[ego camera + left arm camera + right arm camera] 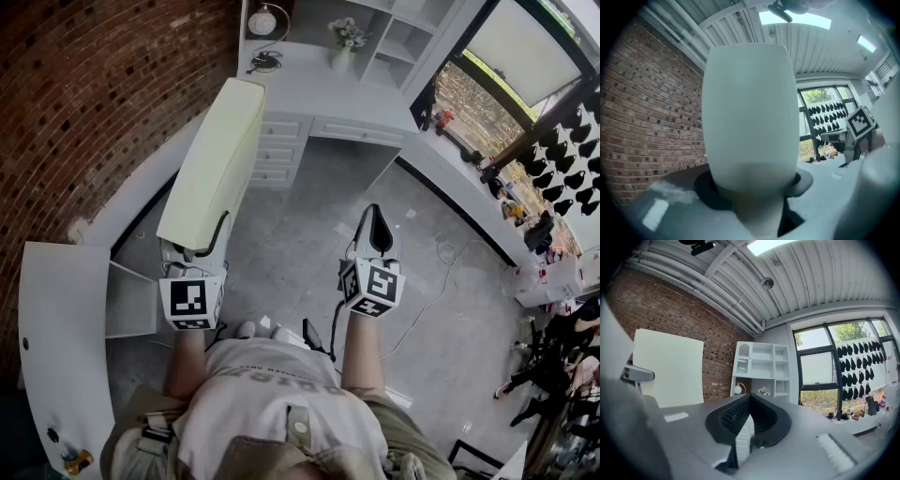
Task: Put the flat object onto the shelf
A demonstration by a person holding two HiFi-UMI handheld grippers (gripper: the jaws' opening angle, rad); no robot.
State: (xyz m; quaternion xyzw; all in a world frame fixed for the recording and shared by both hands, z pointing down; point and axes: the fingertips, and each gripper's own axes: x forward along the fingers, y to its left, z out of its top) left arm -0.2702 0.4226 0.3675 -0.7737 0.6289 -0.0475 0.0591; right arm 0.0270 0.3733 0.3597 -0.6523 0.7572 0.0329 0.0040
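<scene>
Holds a pale flat board [216, 159] clamped in the left gripper [201, 251], left of centre, reaching up-frame; shows the right gripper [375, 214] pressed together on nothing, right of centre; faces a white shelf [398, 42] at top, above a drawer desk [281, 150]; brick wall [94, 103] upper left.

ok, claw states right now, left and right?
Left claw: closed on the cream flat panel.
Right claw: closed, nothing in it.
</scene>
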